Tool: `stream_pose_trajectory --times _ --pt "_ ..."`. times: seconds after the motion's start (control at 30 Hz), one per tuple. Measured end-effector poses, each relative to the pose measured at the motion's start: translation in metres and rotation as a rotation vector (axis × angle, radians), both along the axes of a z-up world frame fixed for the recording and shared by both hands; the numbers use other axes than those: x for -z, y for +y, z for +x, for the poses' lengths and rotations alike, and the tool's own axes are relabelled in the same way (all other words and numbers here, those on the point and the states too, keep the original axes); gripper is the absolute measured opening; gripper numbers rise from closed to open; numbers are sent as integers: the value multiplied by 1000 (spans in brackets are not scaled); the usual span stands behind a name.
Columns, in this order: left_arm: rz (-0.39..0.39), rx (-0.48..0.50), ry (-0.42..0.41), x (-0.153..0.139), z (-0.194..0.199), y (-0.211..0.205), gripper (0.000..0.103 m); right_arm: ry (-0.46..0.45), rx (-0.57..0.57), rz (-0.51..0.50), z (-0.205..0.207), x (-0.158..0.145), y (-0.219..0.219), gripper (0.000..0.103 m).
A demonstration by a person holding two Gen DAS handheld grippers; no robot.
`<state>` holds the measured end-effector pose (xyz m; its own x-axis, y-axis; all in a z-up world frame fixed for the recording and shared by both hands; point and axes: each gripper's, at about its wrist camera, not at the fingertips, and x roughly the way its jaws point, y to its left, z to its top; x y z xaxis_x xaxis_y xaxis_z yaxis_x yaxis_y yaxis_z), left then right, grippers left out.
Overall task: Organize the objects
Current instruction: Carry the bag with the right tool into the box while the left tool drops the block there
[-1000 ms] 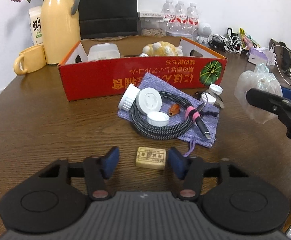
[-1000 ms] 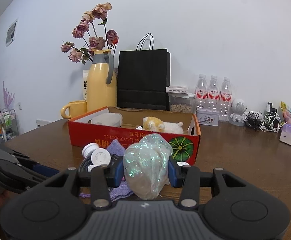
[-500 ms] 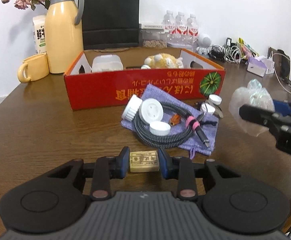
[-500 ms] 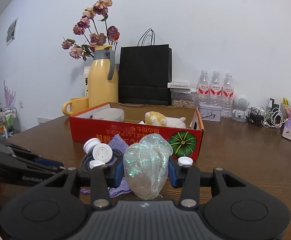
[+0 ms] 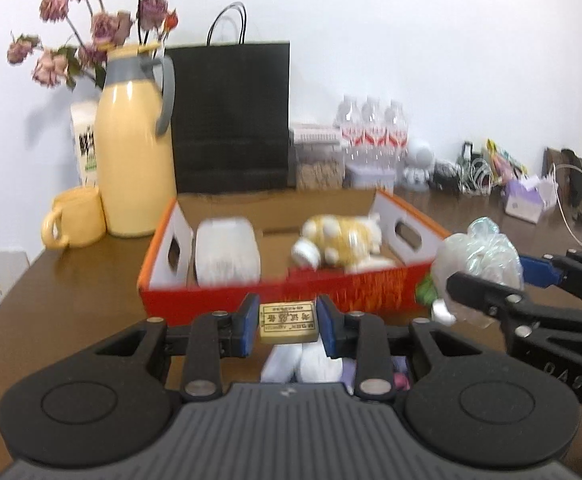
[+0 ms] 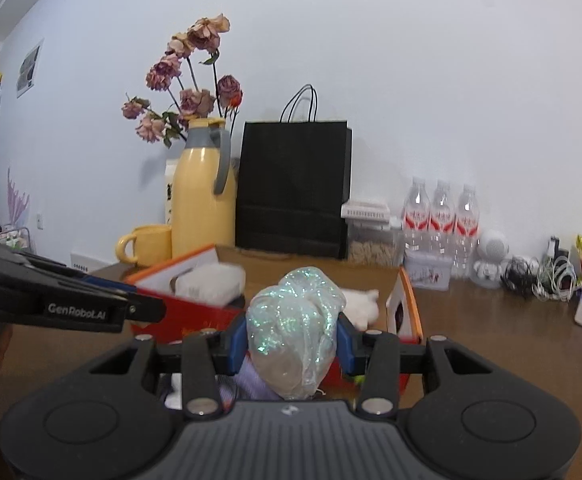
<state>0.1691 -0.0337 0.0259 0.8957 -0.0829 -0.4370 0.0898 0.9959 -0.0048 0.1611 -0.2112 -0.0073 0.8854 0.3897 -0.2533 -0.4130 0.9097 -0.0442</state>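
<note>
Home: flowers (image 6: 187, 80), thermos (image 6: 203, 188), table (image 6: 491, 332).

On the side of my left tool (image 6: 91, 304), seen from the right wrist camera, I could read the white brand "GenRobot.AI". On my right tool (image 5: 487, 276), seen from the left wrist camera, some pale letters stood on the black arm, perhaps "DAS", but I could not be sure. The small tan block (image 5: 288, 321) between the pads of my left tool carried a printed label with Chinese characters, upside down and too blurred to read. The red box (image 5: 371, 292) had orange print on its front wall, also blurred. The water bottles (image 6: 443, 220) wore red labels that I could not read.
</note>
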Motion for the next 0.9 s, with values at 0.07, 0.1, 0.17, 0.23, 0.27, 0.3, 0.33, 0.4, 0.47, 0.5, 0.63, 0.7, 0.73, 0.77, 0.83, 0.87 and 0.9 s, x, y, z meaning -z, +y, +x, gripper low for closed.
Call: stream_pose_trajectory --times 0.07,0.1,0.17,0.23,0.27,0.3,0.33,0.4,0.47,0.5,0.63,0.7,0.73,0.77,0.83,0.87,0.9 --pt "-5 -4 -15 -6 12 -1 32 -17 5 -4 12 -8 5 42" --pt "-11 -5 -20 -9 18 -1 32 -25 7 -6 19 -11 7 43" --pt "-19 -8 -30 -15 32 -2 32 -34 14 -5 33 -16 10 43" --pt "-26 -15 -41 -19 45 -3 32 -36 22 -2 48 -21 13 43" --pt "-29 -18 -47 -20 52 -4 32 -36 26 0 56 -22 14 43" --pt "-32 -21 -50 -22 59 -4 32 -35 32 2 65 -24 15 43" --pt "-36 -26 -53 -23 67 -5 32 -31 39 4 72 -24 17 42" --pt "-41 -40 -55 -24 82 -5 32 -16 53 8 90 -25 19 43" --pt "-48 -48 -53 -23 95 -5 32 -4 68 5 106 -24 21 43" --pt "-51 -53 -52 -22 103 -6 32 3 76 5 114 -22 22 43" --pt "-49 -77 -49 -13 127 -8 32 28 106 36 135 -9 18 42" --pt "-58 -86 -49 -7 136 -7 32 51 110 25 141 -1 15 43" --pt "-60 -88 -43 -4 140 -6 32 58 112 26 143 1 14 43" --pt "-54 -82 -34 -2 144 -7 32 66 113 26 144 3 14 43" --pt "-46 -81 -26 2 146 -6 32 68 111 20 145 5 15 43" --pt "-40 -79 -20 5 146 -7 32 70 108 18 145 6 15 42" --pt "-38 -80 -16 6 147 -7 32 70 107 16 144 6 16 42"
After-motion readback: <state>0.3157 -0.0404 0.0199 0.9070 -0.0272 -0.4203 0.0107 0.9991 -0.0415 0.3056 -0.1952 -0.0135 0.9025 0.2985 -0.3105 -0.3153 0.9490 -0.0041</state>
